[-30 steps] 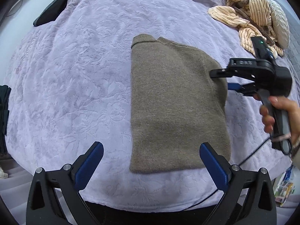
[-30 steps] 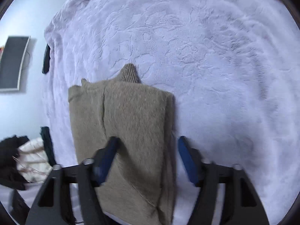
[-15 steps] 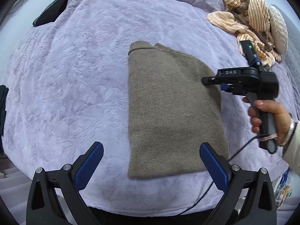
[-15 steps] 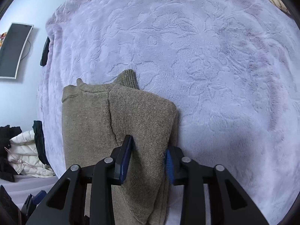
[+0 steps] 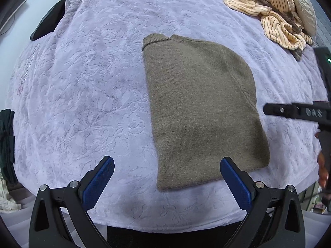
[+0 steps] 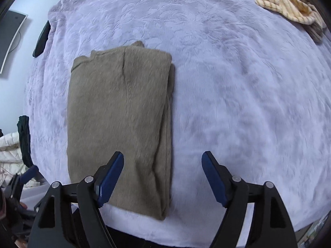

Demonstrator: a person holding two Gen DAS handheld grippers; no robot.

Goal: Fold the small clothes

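Note:
An olive-brown knit sweater [image 5: 202,107] lies folded into a long rectangle on the lilac bed cover [image 5: 86,86]. It also shows in the right wrist view [image 6: 120,113], collar at the far end. My left gripper [image 5: 167,184] is open and empty above the sweater's near hem. My right gripper [image 6: 163,177] is open and empty, over the sweater's near right edge, not touching it. From the left wrist view the right gripper's body [image 5: 298,112] hangs off the sweater's right side.
A heap of cream striped clothes [image 5: 275,14] lies at the far right of the bed, also in the right wrist view [image 6: 289,4]. A dark flat object [image 5: 49,22] rests at the far left edge. Dark clothing [image 5: 7,144] hangs at left.
My right gripper closed over the sweater's right fold half a second ago, then opened wide and drew back to the right, off the sweater. The left gripper stayed open and moved closer.

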